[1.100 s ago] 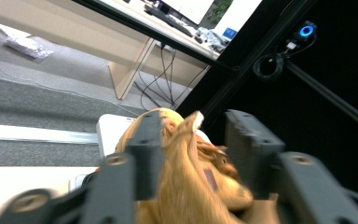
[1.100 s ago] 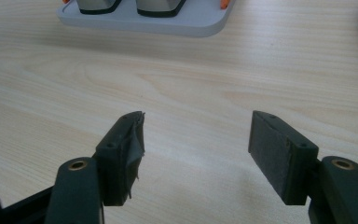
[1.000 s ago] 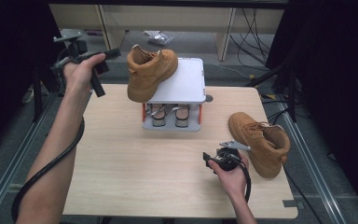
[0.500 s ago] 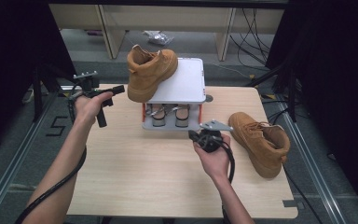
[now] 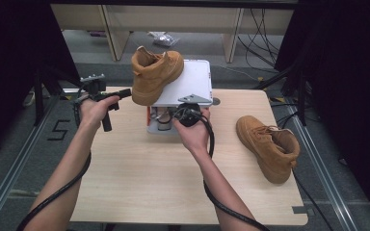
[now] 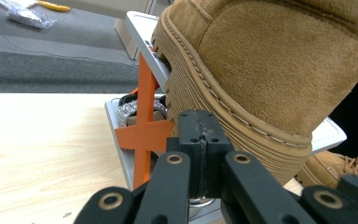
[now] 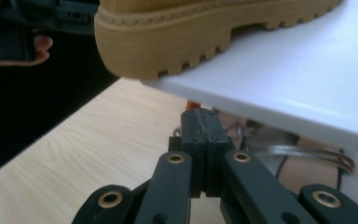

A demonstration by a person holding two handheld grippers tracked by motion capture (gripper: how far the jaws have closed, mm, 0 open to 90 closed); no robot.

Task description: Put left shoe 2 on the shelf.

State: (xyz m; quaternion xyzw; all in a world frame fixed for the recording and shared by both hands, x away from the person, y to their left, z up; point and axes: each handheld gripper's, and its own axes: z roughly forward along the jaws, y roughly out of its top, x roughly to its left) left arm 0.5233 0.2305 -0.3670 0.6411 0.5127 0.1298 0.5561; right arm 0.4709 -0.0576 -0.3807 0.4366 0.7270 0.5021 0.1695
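Note:
A tan boot [image 5: 154, 73] rests on the white top of a small stand [image 5: 192, 82], its heel hanging over the left edge. A second tan boot [image 5: 270, 146] lies on the table at the right. My left gripper [image 5: 123, 94] is shut with nothing in it, its tips just left of the raised boot's heel; in the left gripper view the pressed-together jaws [image 6: 204, 135] sit right below the heel's sole [image 6: 242, 116]. My right gripper [image 5: 189, 102] is also shut and empty, held in front of the stand; its jaws [image 7: 204, 133] point under the white top [image 7: 298, 79].
The stand has orange legs [image 6: 145, 126] and a lower shelf with small items [image 5: 163, 119]. The wooden table [image 5: 139, 178] has free room in front. Shelving and cables lie on the floor behind. Dark surroundings flank both sides.
My left hand came down from up high to the boot's heel. My right hand moved from beside the right boot up and left to the stand's front.

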